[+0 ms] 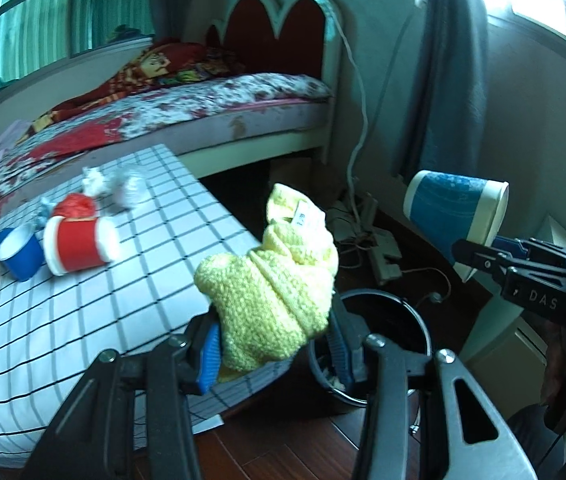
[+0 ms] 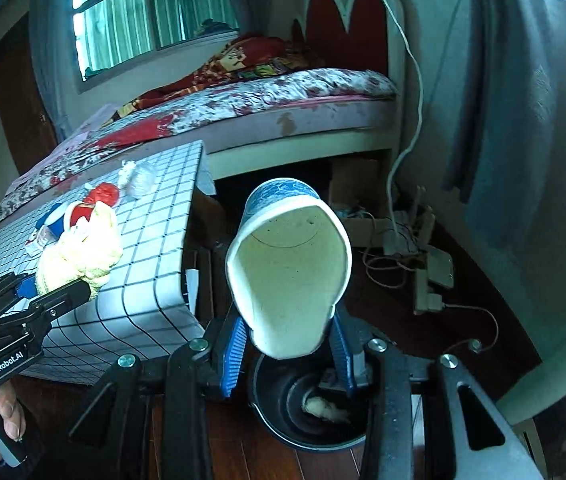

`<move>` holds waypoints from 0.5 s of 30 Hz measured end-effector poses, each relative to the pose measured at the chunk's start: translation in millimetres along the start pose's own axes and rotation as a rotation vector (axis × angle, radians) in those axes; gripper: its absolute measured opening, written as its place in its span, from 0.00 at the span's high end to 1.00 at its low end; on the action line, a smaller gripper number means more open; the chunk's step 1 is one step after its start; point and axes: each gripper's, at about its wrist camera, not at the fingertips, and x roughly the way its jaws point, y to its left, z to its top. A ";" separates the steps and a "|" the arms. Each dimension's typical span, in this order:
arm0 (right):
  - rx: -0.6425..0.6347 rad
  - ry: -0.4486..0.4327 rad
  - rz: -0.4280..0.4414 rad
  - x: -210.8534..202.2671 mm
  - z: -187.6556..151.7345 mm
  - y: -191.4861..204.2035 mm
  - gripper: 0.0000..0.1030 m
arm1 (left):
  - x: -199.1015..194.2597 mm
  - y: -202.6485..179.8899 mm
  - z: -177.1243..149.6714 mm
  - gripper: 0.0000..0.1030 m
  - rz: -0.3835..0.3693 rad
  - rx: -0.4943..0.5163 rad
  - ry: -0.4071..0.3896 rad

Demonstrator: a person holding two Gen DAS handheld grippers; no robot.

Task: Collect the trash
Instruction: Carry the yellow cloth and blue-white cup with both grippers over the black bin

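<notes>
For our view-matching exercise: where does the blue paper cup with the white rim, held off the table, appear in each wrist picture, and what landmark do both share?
Left wrist view: the blue paper cup with the white rim sits at right, middle height, tilted, gripped at its rim.
Right wrist view: the cup fills the centre, mouth towards the camera.
Shared landmark: the round black bin on the wooden floor.

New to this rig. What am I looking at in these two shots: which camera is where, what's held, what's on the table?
No robot: a person carries a hand-held claw in each hand, each with a fisheye camera looking along its fingers. The left view shows the left claw shut on a yellow cloth. The right view shows the right claw squeezing a blue paper cup. Both hang above a black bin on the floor. The checked table holds a red cup, a small blue cup and wrappers.
</notes>
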 end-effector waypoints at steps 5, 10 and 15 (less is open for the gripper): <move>0.008 0.017 -0.021 -2.2 -12.0 -16.3 0.61 | 11.5 -22.7 -1.8 0.55 -0.036 0.026 0.021; 0.016 0.051 -0.032 -0.5 -28.0 -34.1 0.60 | 27.5 -48.9 -11.8 0.55 -0.086 0.054 0.067; 0.019 0.096 -0.030 6.9 -43.1 -52.2 0.58 | 45.3 -71.3 -20.2 0.55 -0.129 0.080 0.123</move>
